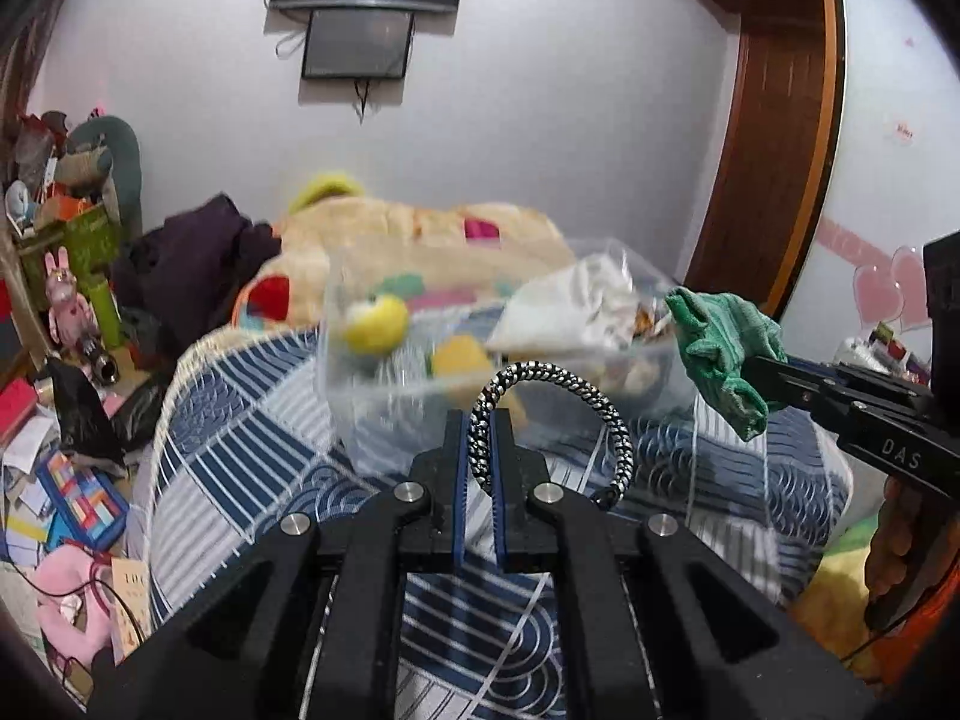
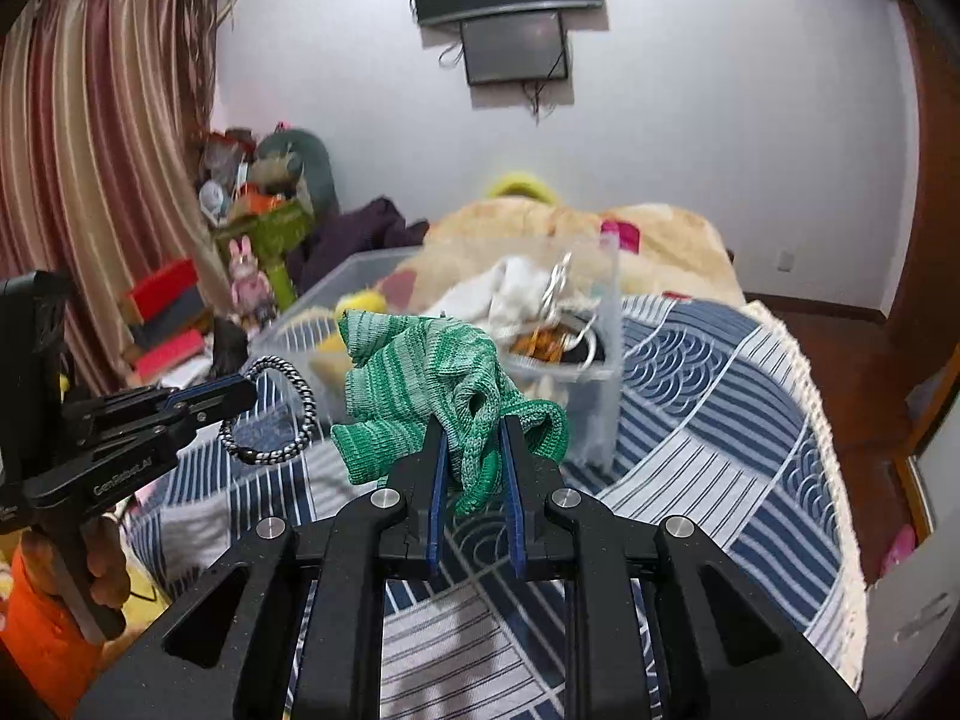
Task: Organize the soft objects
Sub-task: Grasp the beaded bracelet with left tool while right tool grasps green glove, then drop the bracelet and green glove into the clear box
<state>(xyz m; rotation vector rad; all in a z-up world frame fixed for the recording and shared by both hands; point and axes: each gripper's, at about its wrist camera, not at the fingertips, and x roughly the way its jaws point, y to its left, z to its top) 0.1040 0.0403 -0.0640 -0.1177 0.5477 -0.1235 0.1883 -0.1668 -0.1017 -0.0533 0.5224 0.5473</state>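
Note:
My left gripper (image 1: 480, 420) is shut on a black-and-white braided cord loop (image 1: 576, 387) and holds it above the bed. It also shows in the right wrist view (image 2: 246, 387) with the cord loop (image 2: 288, 414). My right gripper (image 2: 471, 426) is shut on a green knitted cloth (image 2: 420, 372), held above the bed; it shows at the right of the left wrist view (image 1: 753, 369) with the cloth (image 1: 720, 342). A clear plastic bin (image 1: 384, 408) (image 2: 603, 384) stands on the bed ahead, holding yellow soft toys (image 1: 375, 324), white cloth (image 1: 576, 306) and other items.
The bed has a blue-and-white patterned cover (image 1: 252, 420) (image 2: 720, 396). A beige plush blanket (image 1: 420, 234) and dark clothes (image 1: 198, 264) lie beyond the bin. Clutter, boxes and toys fill the floor at left (image 1: 66, 480). A wooden wardrobe (image 1: 774, 138) stands at right.

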